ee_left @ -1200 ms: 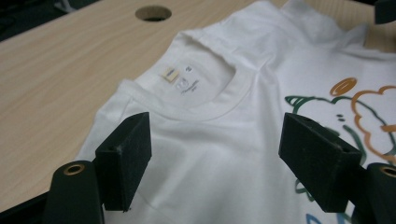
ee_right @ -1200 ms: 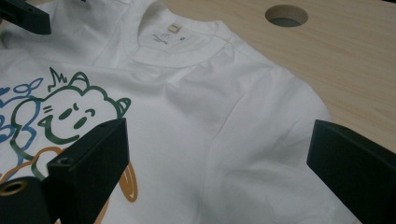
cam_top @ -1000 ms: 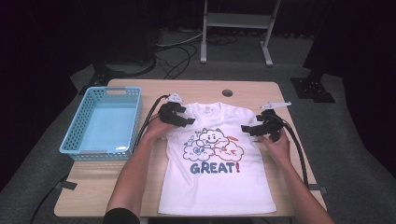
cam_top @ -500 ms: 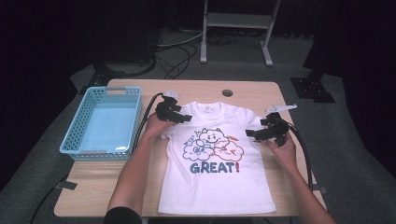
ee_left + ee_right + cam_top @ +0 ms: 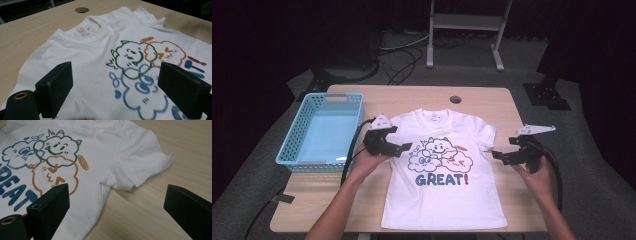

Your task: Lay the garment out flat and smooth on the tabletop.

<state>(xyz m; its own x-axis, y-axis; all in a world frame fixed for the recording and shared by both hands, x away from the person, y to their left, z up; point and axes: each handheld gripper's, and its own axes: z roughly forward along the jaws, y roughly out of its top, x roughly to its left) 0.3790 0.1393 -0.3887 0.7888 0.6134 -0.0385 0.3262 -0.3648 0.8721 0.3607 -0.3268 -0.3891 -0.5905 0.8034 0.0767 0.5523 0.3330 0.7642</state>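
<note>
A white T-shirt (image 5: 447, 175) lies flat in the middle of the table (image 5: 412, 95), its neck toward the far edge. The left gripper (image 5: 404, 148) hangs over the shirt's left sleeve, jaws wide apart, holding nothing. The right gripper (image 5: 499, 156) is by the right sleeve near the table's right edge, also wide apart and holding nothing. A blue basket (image 5: 292, 150) sits at the left edge.

High view overhead facing forward, gripper views close, sharing T-shirt (image 5: 444, 170)
</note>
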